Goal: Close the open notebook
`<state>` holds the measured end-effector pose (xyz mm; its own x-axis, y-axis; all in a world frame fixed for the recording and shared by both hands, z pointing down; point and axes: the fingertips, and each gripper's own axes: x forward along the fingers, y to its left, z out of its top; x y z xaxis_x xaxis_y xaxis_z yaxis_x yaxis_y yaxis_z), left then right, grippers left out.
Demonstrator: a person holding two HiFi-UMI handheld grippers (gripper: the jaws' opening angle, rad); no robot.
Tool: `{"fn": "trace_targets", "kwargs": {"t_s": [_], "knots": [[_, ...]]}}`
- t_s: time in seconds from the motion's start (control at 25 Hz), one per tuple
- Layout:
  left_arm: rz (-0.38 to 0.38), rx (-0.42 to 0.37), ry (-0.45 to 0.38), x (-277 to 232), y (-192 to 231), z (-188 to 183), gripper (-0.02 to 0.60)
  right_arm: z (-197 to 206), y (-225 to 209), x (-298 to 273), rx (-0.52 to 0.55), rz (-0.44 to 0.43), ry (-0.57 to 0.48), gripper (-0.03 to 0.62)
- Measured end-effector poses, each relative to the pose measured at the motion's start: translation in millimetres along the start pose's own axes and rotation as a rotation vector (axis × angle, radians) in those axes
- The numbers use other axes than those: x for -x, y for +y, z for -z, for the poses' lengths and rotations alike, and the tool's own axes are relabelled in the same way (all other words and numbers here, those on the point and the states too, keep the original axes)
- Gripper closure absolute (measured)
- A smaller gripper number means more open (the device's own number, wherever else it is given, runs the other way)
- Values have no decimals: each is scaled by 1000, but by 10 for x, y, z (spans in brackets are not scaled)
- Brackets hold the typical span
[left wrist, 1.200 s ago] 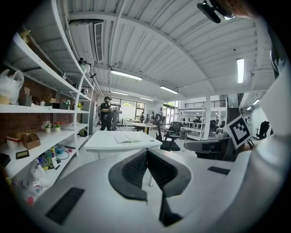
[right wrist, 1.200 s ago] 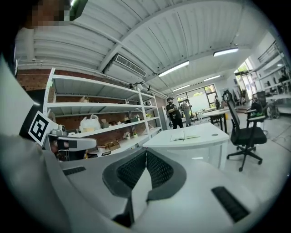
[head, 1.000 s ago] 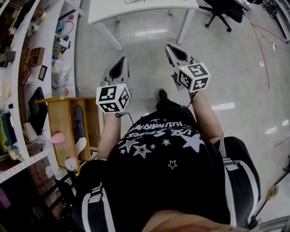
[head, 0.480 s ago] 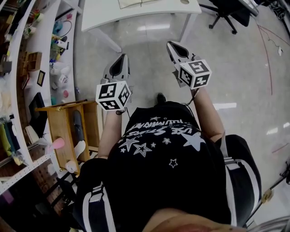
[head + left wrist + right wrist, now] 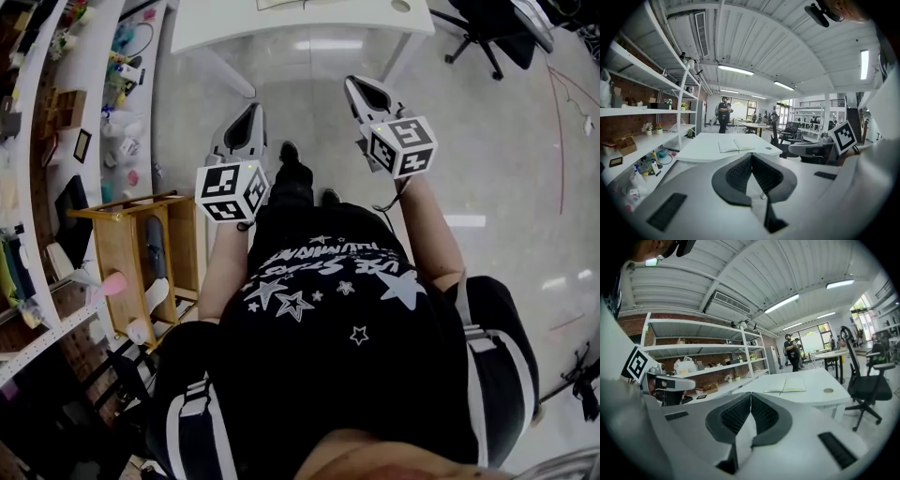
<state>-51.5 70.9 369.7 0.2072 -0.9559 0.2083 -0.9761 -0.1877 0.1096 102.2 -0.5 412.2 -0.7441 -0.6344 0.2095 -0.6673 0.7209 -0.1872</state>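
Both my tongs are closed with nothing in them. The left gripper (image 5: pixel 251 112) has its ribbed pads meeting at the tips, and the right gripper (image 5: pixel 355 85) is the same; both hang over bare floor, pointing a little below level toward the white table (image 5: pixel 319 21).

The notebook (image 5: pixel 736 146) lies open and flat on that table, well apart from either gripper and straight ahead of me. Its spine runs away from me, so the spread lies wide from side to side and a page must swing across the spine to close it. In the head view only a sliver of it shows at the top edge, between the two grippers – perhaps slightly nearer the left one, though I would not press that.

For room: the near table edge stands between me and the book; a small round hole (image 5: pixel 828 391) sits in the tabletop just to its right; the top around it is otherwise bare. Shelves (image 5: pixel 56 141) run along my left and an office chair (image 5: pixel 867 385) stands off to the right – neither crowds the way forward.
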Motion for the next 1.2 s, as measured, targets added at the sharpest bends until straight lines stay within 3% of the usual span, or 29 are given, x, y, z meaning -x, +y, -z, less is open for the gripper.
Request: {"fn": "trace_targets", "kwargs": {"t_s": [0.28, 0.6, 0.92, 1.2], "knots": [[8, 14, -18, -292, 243, -46, 569, -74, -50, -331, 49, -6, 9, 585], [43, 30, -30, -955, 600, -199, 569, -225, -344, -881, 86, 12, 47, 585], [93, 43, 20, -1673, 1056, -298, 569, -305, -603, -1582, 106, 45, 105, 585], [128, 51, 44, -2188, 1515, -440, 569, -320, -744, -2281, 199, 73, 196, 585]]}}
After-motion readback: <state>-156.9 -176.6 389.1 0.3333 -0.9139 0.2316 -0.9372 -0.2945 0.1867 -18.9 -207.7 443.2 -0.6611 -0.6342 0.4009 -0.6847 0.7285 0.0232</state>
